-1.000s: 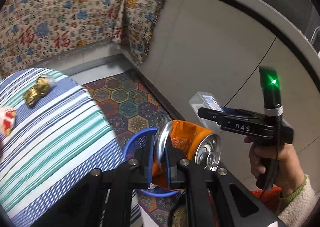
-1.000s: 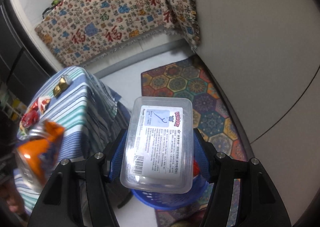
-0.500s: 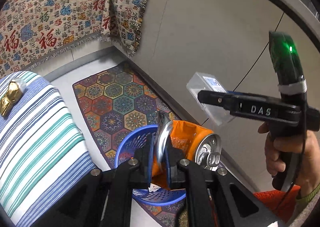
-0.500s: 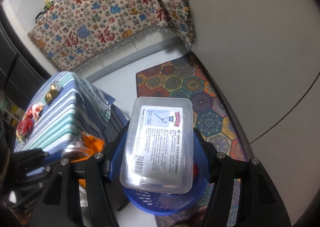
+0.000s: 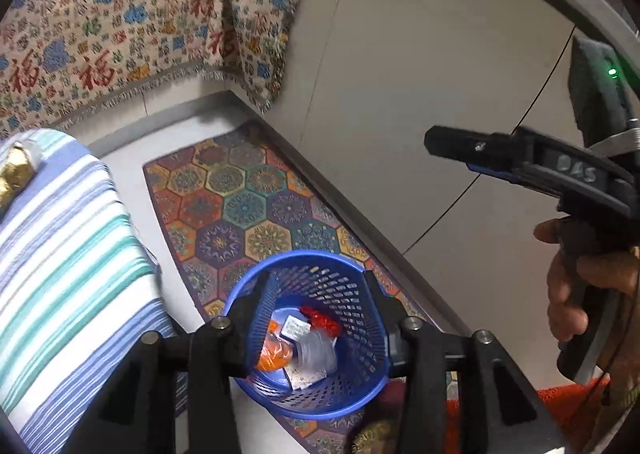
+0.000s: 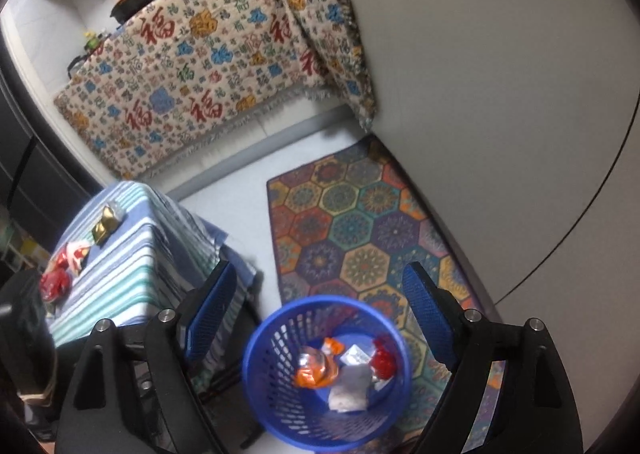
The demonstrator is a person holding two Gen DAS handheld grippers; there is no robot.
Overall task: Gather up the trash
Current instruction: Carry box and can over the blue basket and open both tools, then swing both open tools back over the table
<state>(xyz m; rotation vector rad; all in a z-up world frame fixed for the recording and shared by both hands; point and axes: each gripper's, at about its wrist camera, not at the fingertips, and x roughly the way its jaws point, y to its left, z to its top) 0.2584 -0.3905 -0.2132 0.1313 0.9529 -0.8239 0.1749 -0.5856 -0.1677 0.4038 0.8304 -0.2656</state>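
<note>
A blue mesh basket (image 5: 352, 398) (image 6: 256, 358) stands on the floor below both grippers. In it lie a crushed orange can (image 5: 274, 354) (image 6: 316, 370), a clear plastic box (image 5: 316, 350) (image 6: 350, 386) and a red wrapper (image 5: 322, 320) (image 6: 384, 362). My left gripper (image 5: 318, 294) hangs over the basket, its jaws opening with nothing between them. My right gripper (image 6: 320, 306) (image 5: 436, 141) is above the basket too, its jaws opening wide and empty. A gold wrapper (image 5: 14, 173) (image 6: 106, 223) and red wrappers (image 6: 74, 254) lie on the striped table (image 5: 60, 274) (image 6: 132, 274).
A hexagon-patterned rug (image 5: 248, 209) (image 6: 360, 221) lies under the basket, along a grey wall (image 5: 420, 73). A patterned cloth (image 6: 192, 65) hangs over a counter at the back. A hand (image 5: 580, 286) holds the right gripper. An orange-red mat (image 5: 560, 402) lies at the lower right.
The left gripper let go of the orange can and the right gripper let go of the clear box; both now lie in the basket. Both pairs of jaws have spread apart.
</note>
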